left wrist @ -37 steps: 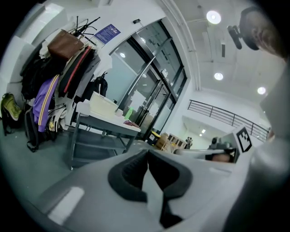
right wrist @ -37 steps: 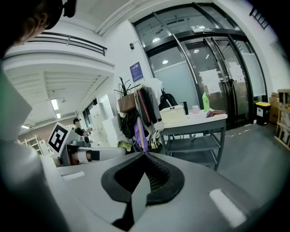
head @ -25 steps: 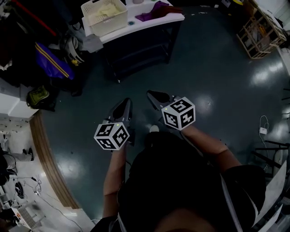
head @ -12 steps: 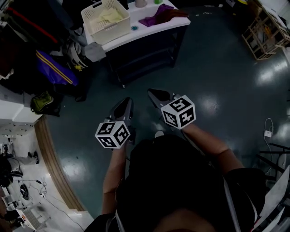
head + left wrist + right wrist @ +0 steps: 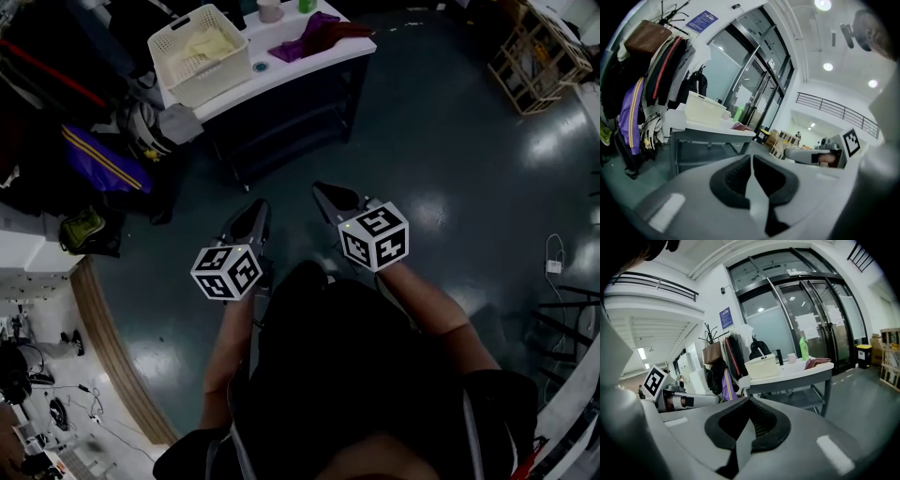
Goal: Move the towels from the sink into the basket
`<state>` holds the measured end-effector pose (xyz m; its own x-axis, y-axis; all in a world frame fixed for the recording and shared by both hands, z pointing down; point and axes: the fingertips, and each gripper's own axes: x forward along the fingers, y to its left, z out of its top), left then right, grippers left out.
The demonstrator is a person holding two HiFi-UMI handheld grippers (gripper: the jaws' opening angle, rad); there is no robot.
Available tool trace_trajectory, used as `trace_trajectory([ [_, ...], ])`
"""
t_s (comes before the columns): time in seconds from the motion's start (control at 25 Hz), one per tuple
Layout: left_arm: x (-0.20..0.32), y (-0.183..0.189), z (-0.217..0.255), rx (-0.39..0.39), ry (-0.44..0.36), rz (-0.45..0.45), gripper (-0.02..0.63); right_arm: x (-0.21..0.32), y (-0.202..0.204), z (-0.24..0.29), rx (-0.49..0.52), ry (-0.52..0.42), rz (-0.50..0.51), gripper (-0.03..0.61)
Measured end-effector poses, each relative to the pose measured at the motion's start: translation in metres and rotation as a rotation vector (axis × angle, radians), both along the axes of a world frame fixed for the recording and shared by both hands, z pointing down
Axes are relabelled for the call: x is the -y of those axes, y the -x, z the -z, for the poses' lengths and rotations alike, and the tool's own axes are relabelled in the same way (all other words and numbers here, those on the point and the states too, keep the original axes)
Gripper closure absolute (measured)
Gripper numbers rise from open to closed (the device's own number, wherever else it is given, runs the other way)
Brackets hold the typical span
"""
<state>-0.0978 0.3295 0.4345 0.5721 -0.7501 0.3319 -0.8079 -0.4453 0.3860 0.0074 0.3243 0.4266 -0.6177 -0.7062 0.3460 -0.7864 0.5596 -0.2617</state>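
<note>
Towel [image 5: 307,36], basket [image 5: 202,81] farther left now

The head view's top edge cuts off my worktop [image 5: 330,54], clipping the cup [image 5: 270,11] and green bottle [image 5: 307,5]; whether the purple towel [image 5: 314,36] lies in a sink I cannot tell.
</note>
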Motion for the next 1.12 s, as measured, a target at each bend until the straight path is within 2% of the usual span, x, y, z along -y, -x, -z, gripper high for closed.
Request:
trace_trajectory([
  [0.24,0.011,-0.018,0.003,0.022,-0.013,-0.044,0.575,0.008,-0.015,-0.007,-0.001,0.021,-0.036,0.584],
  [0.52,0.029,-0.024,0.000,0.056,-0.019,-0.073,0.564,0.031,-0.009,-0.012,0.000,0.038,-0.018,0.584],
  [1.12,0.110,-0.005,-0.016,0.048,0.022,0.008,0.554,0.117,-0.013,-0.019,-0.016,0.070,-0.015,0.584],
])
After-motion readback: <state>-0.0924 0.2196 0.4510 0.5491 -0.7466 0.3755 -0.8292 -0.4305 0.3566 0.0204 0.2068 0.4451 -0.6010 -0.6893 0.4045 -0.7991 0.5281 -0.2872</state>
